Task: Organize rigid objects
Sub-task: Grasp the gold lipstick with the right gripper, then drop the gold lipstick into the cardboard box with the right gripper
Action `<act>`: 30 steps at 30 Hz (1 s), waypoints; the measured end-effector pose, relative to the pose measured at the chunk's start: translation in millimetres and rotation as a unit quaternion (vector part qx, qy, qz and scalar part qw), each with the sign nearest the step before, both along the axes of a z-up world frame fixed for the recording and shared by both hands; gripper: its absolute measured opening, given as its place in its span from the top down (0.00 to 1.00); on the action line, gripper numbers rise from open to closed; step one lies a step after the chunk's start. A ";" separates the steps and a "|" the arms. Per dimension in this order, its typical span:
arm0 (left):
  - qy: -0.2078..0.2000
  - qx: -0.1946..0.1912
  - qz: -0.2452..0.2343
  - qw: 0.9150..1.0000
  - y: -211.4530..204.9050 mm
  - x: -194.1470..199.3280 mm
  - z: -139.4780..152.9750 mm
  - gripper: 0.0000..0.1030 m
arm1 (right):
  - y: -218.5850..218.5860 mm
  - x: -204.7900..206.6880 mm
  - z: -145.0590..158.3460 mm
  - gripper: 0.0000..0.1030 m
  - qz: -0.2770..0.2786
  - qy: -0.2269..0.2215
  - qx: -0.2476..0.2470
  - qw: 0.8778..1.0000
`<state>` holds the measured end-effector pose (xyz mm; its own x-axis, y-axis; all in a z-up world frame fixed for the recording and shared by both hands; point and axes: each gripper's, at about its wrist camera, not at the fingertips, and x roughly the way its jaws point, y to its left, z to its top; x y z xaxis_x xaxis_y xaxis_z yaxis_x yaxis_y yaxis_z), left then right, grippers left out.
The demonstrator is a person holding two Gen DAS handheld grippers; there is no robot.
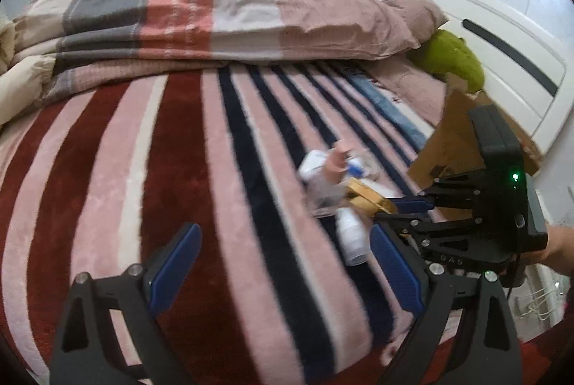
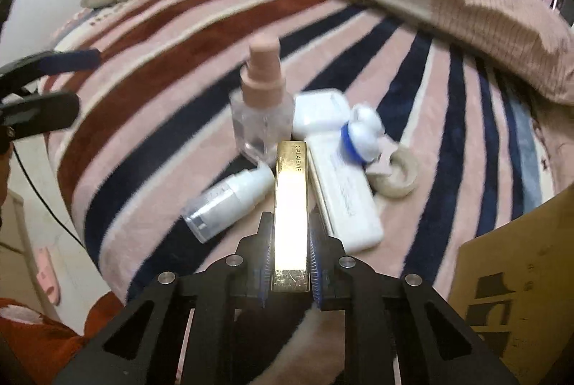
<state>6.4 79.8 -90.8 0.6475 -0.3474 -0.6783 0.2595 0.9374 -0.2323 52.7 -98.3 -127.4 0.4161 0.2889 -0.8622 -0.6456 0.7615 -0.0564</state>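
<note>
Striped in dark red, pink, cream and navy, the blanket [image 2: 150, 69] covers the bed I am working over, with a folded plaid quilt [image 1: 179, 15] heaped along its far side and a white headboard [image 1: 466, 37] at the right of my left view. A cardboard box [image 2: 520, 277] stands at the bed's edge by the right tongs.

On the blanket lies a small huddle of things. My right tongs [image 2: 290, 263] are clamped tight on a gold case [image 2: 290, 202]: the blue pads press against both of its long sides, and it sticks out forward between them over the pile. Just left of it a small white pump bottle [image 2: 229, 198] lies on its side. Beyond that a clear bottle with a pink cap [image 2: 260, 109] stands upright. Right of the gold case a long white box [image 2: 344, 202] lies flat, close beside it. Behind that are a white case [image 2: 321, 114] and a white jar with a blue ring [image 2: 360, 137], both blurred. A roll of tape [image 2: 396, 177] lies to the right of the jar.

My left tongs [image 1: 283, 274] stand wide apart with nothing between the pads, hanging above the blanket just left of the pile; the white pump bottle lies close to their right finger [image 1: 393, 274]. From this side I see the right tongs pitched steeply down onto the pile, and part of a hand [image 1: 559, 248] holding them at the right edge.
</note>
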 end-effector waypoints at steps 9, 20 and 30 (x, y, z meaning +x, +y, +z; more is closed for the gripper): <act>-0.043 -0.056 -0.057 0.996 -53.3 2.5 66.7 0.14 | -13.8 -43.7 84.3 0.87 0.049 -0.066 0.103 0.991; -0.083 -0.054 -0.123 0.987 -154.6 30.4 131.4 0.62 | -86.3 -51.8 156.8 0.87 0.022 -0.133 0.202 0.970; -0.017 -0.026 -0.195 0.980 -261.2 84.6 122.9 0.62 | -180.5 -19.7 157.9 0.87 -0.062 -0.104 0.201 0.972</act>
<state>91.0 -181.4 32.1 0.4814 -0.6059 -0.6334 0.6039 0.7530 -0.2613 33.0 -278.7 30.6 0.6227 0.5208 -0.5839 -0.5534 0.8207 0.1419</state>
